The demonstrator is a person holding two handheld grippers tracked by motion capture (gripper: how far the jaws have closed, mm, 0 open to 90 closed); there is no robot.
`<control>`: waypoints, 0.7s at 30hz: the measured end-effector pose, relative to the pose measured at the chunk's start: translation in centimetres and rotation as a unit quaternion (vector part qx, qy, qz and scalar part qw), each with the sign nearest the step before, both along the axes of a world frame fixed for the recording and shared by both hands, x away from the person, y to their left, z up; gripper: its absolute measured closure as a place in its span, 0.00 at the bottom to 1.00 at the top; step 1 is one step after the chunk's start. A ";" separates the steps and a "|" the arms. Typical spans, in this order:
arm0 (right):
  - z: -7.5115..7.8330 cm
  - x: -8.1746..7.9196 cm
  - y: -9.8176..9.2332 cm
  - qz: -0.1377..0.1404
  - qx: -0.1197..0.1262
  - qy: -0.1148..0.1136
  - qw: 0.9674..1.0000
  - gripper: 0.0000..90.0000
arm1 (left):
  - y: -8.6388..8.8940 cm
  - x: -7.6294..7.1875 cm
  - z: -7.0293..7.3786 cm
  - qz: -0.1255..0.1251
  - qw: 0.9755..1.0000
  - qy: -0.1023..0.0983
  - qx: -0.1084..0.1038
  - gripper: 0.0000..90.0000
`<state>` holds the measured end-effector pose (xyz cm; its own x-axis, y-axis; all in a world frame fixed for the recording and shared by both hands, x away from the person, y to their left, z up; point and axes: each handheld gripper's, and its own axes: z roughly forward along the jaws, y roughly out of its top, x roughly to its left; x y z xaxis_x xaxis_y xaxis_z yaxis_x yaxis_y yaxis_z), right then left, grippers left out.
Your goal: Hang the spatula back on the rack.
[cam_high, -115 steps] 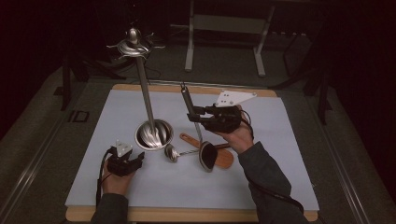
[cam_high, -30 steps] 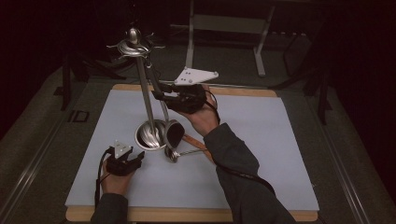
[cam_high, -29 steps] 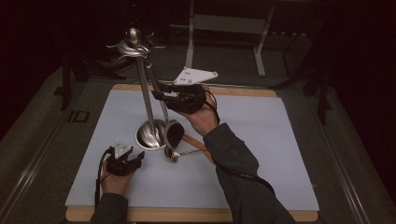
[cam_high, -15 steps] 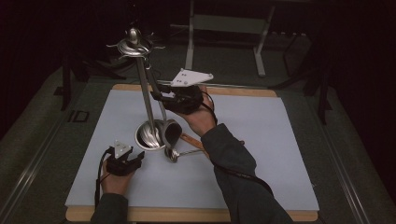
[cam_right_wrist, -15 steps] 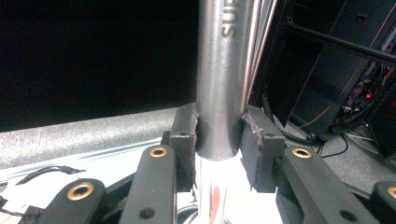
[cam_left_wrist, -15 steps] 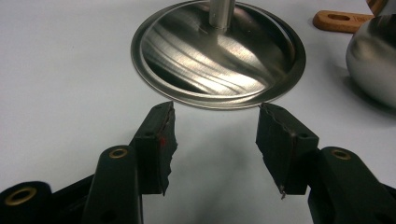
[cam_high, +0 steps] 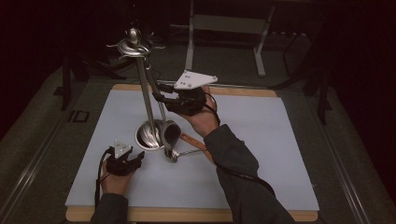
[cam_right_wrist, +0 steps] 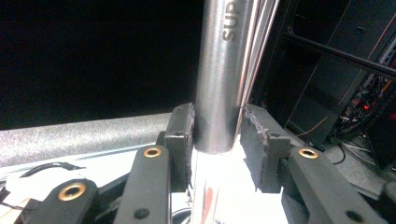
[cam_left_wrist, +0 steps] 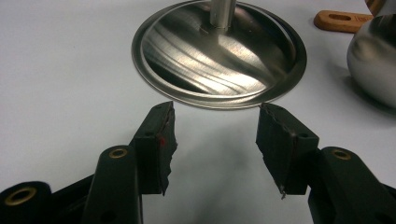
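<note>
Beside the tall stand's pole, my right tongs (cam_high: pixel 158 93) carry a ladle up toward the hooks.

Right tongs are clenched on the ladle handle (cam_right_wrist: pixel 219 84), which runs upright between the pads with a thin gap showing at the right pad, so I would keep the squeeze firm and lift straight, not twisting. The ladle's bowl (cam_high: pixel 169 133) hangs low, just beside the stand's round base (cam_left_wrist: pixel 219 51), and the handle sits close along the pole (cam_high: pixel 144 98); I judge the aim is the hook crown (cam_high: pixel 133 44) at the top, so the handle's far end must rise above a hook before settling on it. Left tongs (cam_left_wrist: pixel 212 140) rest released on the bench (cam_high: pixel 280 140), jaws apart, near the base's near rim, ready to steady it if the stand tips. A spoon (cam_high: pixel 180 153) and a wooden handle (cam_left_wrist: pixel 343 21) lie right of the base.
</note>
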<state>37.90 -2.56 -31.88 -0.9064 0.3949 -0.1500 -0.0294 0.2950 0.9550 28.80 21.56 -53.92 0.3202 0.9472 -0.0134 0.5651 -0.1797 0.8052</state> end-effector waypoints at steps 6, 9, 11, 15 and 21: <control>-0.4 0.1 -1.3 -0.005 -0.003 0.003 1.000 0.71 | 0.1 0.0 0.0 0.000 1.000 0.001 -0.003 0.54; -1.1 0.4 -2.4 -0.014 -0.009 0.008 1.000 0.72 | 0.1 0.0 0.0 0.001 1.000 0.001 -0.006 0.54; -1.4 0.6 -3.0 -0.018 -0.013 0.010 1.000 0.73 | 0.2 0.1 0.0 0.002 1.000 0.002 -0.008 0.54; -1.9 0.9 -4.0 -0.023 -0.022 0.012 0.999 0.74 | 0.2 0.0 0.0 0.001 1.000 0.000 -0.009 0.54; -2.7 1.0 -4.8 -0.025 -0.044 0.016 0.999 0.74 | 0.4 0.0 0.0 0.000 1.000 -0.002 -0.016 0.54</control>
<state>38.88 -7.32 -34.57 -0.8910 0.4263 -0.1563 0.0181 0.3774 0.9259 28.81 21.93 -53.88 0.3203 0.9463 -0.0428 0.5620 -0.1535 0.8128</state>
